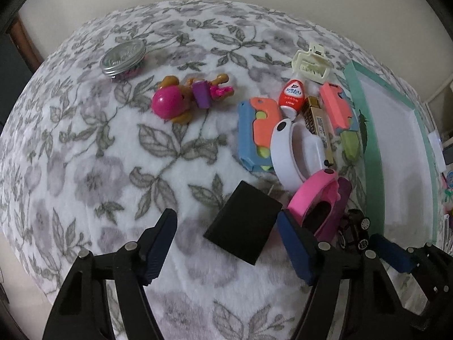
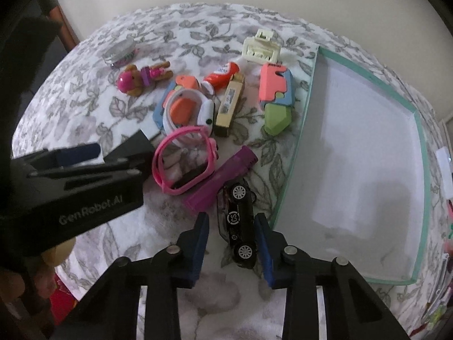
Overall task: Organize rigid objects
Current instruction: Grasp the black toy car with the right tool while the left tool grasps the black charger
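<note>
On the floral blanket [image 2: 198,28], just beside the near corner of the teal-rimmed tray [image 2: 300,147], the black toy car [image 2: 237,221] lay between my right gripper [image 2: 232,243]'s blue pads. The jaws stood narrowly apart on either side of its body; I could not tell whether the pads yet pressed on it. I judged the car small, light and stiff, with glossy flanks that might slip, so the flat sides between the wheels looked the best hold.

My left gripper [image 1: 223,240] was spread wide around the black block [image 1: 243,223], its pads clear of it. That block looked rigid and matte, easy to pinch across its short sides.

I counted one car, one black block, one purple bar [image 2: 220,178], one pink watch band [image 2: 184,164], one white band [image 2: 187,107], two multicoloured puzzle toys, one red tube [image 2: 223,76], one cream hair claw [image 2: 262,46], one gold-and-cream stick [image 2: 229,102], one figurine [image 2: 141,79] and one round tin [image 2: 119,51]. The tray held nothing.
</note>
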